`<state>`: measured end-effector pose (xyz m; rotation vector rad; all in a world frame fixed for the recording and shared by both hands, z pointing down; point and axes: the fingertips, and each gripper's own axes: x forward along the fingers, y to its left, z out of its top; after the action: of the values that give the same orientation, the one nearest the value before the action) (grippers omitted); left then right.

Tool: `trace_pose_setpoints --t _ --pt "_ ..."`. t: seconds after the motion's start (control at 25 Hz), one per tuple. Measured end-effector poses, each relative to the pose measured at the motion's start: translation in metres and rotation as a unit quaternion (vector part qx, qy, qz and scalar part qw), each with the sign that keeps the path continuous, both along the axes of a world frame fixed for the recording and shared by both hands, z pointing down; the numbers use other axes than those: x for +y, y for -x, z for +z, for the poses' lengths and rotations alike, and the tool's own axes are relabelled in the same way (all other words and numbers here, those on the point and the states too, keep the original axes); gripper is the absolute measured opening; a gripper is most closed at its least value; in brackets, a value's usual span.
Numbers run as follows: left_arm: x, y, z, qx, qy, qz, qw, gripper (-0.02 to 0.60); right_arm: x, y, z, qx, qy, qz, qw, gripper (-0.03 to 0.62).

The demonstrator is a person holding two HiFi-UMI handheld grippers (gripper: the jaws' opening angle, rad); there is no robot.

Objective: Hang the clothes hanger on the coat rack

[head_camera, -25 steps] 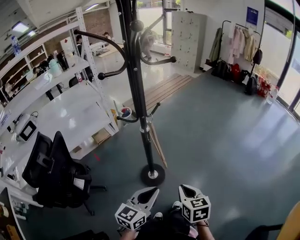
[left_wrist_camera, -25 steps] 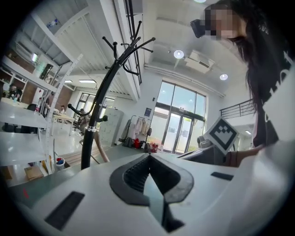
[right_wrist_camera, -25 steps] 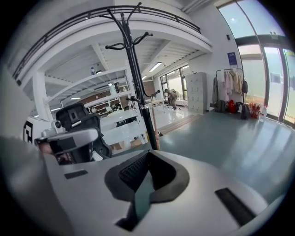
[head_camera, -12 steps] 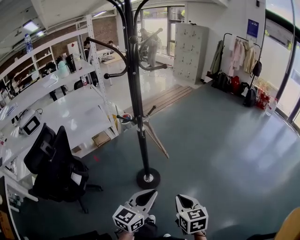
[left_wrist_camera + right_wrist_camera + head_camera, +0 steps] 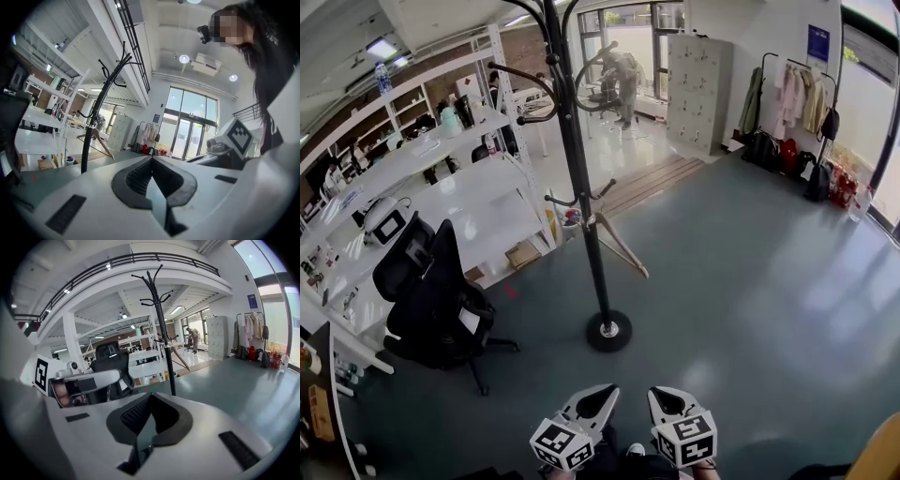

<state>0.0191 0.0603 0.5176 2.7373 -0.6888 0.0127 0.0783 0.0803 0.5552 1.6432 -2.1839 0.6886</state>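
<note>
The black coat rack stands on its round base on the grey floor ahead of me. A wooden clothes hanger hangs from one of its low hooks; it also shows in the left gripper view and the right gripper view. My left gripper and right gripper sit side by side at the bottom of the head view, well short of the rack. Both are shut with nothing between the jaws, as seen along the left gripper and the right gripper.
A black office chair stands left of the rack beside white shelving and tables. Grey lockers and a clothes rail with garments line the far wall. A person stands far back. Open floor lies to the right.
The rack has drawn away and looks smaller, with more floor now between its base and my grippers. Both grippers stay shut and empty, low in the view.
</note>
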Motion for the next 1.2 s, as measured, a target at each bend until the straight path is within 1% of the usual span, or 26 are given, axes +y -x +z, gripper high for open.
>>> trace_pose_setpoints --t 0.12,0.32,0.48,0.6,0.76,0.88,1.2 --pt "0.017 0.014 0.002 -0.007 -0.004 -0.020 0.9998 0.000 0.016 0.011 -0.001 -0.011 -0.003 -0.010 1.000 0.009" --pt "0.024 0.036 -0.004 -0.008 -0.013 -0.045 0.9989 0.000 0.025 0.026 -0.009 -0.023 -0.016 -0.021 0.999 0.009" --pt "0.028 0.046 -0.010 -0.006 -0.023 -0.041 0.9989 0.000 0.027 0.038 -0.014 -0.034 -0.021 -0.021 0.999 0.009" --pt "0.035 0.051 -0.016 -0.005 -0.028 -0.038 0.9989 0.000 0.028 0.044 -0.019 -0.030 -0.026 -0.022 0.999 0.009" --pt "0.041 0.067 -0.013 -0.013 -0.026 -0.036 0.9989 0.000 0.032 0.062 -0.020 -0.027 -0.026 -0.026 0.999 0.009" --pt "0.039 0.078 -0.012 -0.011 -0.024 -0.041 0.9988 0.000 0.034 0.072 -0.018 -0.023 -0.023 -0.028 0.999 0.009" --pt "0.033 0.086 -0.020 -0.005 -0.031 -0.034 0.9989 0.000 0.028 0.077 -0.023 -0.015 -0.030 -0.016 0.999 0.009"
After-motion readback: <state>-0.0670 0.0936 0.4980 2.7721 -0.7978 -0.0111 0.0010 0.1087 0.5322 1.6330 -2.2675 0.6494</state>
